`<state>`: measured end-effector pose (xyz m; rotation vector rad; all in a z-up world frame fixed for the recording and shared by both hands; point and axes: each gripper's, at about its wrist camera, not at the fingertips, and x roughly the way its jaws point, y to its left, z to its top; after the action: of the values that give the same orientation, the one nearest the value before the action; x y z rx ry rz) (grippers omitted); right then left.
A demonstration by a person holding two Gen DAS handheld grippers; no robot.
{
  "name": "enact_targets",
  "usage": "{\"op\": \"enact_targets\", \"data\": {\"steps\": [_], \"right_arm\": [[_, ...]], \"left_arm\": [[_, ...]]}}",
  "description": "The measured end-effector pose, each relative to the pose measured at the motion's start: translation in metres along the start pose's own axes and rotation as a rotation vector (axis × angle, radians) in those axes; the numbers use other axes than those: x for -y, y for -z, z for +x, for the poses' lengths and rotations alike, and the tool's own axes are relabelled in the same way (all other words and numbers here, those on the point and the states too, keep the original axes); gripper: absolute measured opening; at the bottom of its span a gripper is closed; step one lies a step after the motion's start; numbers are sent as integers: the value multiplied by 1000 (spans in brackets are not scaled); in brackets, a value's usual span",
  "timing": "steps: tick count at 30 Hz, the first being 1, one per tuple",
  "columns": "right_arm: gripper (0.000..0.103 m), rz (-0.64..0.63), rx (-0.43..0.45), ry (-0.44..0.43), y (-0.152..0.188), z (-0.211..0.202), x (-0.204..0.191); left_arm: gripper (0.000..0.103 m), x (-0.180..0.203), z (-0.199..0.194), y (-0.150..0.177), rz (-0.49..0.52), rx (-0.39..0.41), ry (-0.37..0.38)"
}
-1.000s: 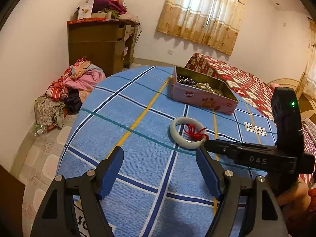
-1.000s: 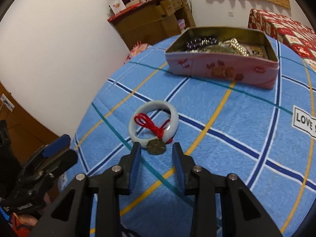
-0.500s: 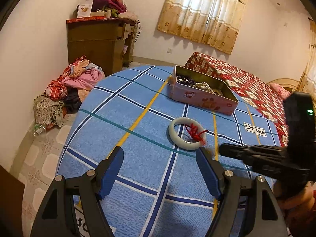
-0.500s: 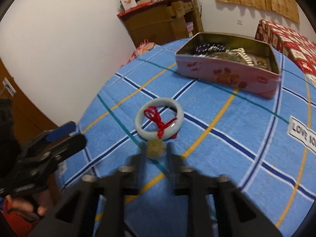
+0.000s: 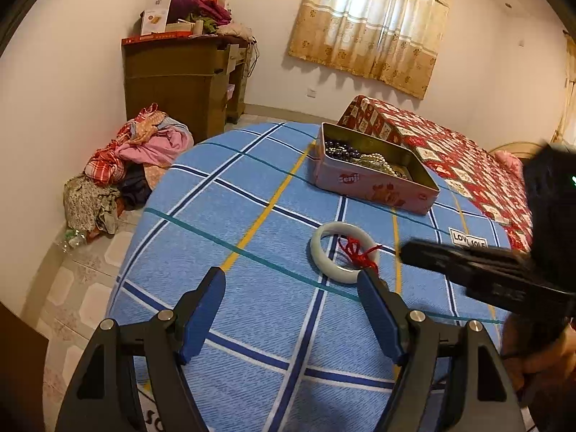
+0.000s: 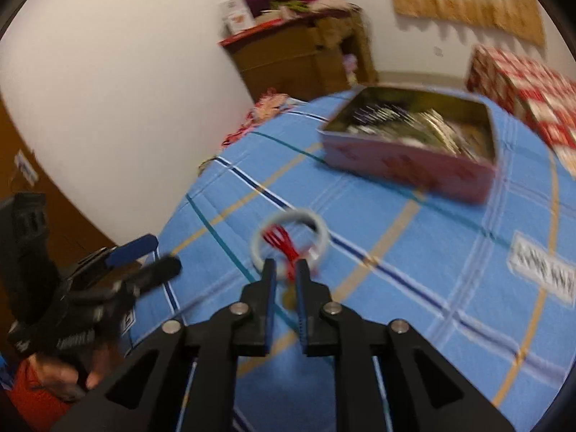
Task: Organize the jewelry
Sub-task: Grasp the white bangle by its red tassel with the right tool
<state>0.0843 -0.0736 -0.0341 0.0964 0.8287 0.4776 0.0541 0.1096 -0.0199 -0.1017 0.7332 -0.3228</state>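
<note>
A pale jade bangle (image 5: 343, 253) with a red cord (image 5: 356, 253) and a brass coin charm lies on the blue checked cloth. In the right wrist view the bangle (image 6: 289, 241) sits just past my right gripper (image 6: 287, 270), whose fingers have closed to a narrow gap around the cord and coin (image 6: 289, 297); the view is blurred. My left gripper (image 5: 291, 284) is open and empty, just short of the bangle. A pink tin (image 5: 374, 183) holding beads and pearls stands beyond; it also shows in the right wrist view (image 6: 414, 165).
The blue cloth covers a round table (image 5: 216, 252). A clothes pile (image 5: 126, 165) lies on the floor at left by a brown cabinet (image 5: 183, 75). A red patterned bed (image 5: 468, 158) is at the right.
My right gripper has closed from half open to nearly shut around the coin and cord and pulled back and up. The bangle has shifted slightly. The left gripper has held still.
</note>
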Motion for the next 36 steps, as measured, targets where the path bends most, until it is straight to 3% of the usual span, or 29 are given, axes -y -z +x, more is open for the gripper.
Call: {"op": "enact_targets", "data": {"steps": [5,7,9,11,16,19,21,25,27,28,30,31,33,34,36], "right_arm": [[22,-107,-90,81,-9,42,-10],[22,-119,-130,64,-8,53,-6],[9,-121,-137,73,-8,53,-2],[8,-91,-82,52,-9,39,3],[8,140,95,-141,-13,-26,34],[8,167,153,-128,-10,-57,40],[8,158,163,-107,-8,-64,39],[14,69,127,-68,-11,-47,22],[27,22,67,-114,-12,-29,15],[45,-20,38,-112,-14,-16,7],[49,-84,13,-84,-16,0,-1],[49,-122,-24,-71,-19,13,-5],[36,-147,-77,-64,-19,30,-6],[21,-164,-108,-54,-20,42,-7],[16,-175,-149,-24,-16,57,-2]], "left_arm": [[76,-7,-3,-2,-7,4,-14],[76,-10,-2,-3,-16,6,-13],[76,-10,1,-5,-19,4,-11],[76,-9,4,-6,-12,2,-11],[76,-4,13,-15,1,-5,24],[76,4,25,-22,21,-26,54],[76,9,32,-26,36,-37,34],[76,7,31,-31,15,-19,-3],[76,1,22,-31,-4,-7,12],[76,-1,18,-30,-5,-1,11],[76,-4,9,-28,9,15,-11],[76,-5,5,-27,23,23,-30],[76,-9,-2,-24,47,32,-62],[76,-10,-3,-24,50,33,-71],[76,-14,-2,-23,43,31,-75]]}}
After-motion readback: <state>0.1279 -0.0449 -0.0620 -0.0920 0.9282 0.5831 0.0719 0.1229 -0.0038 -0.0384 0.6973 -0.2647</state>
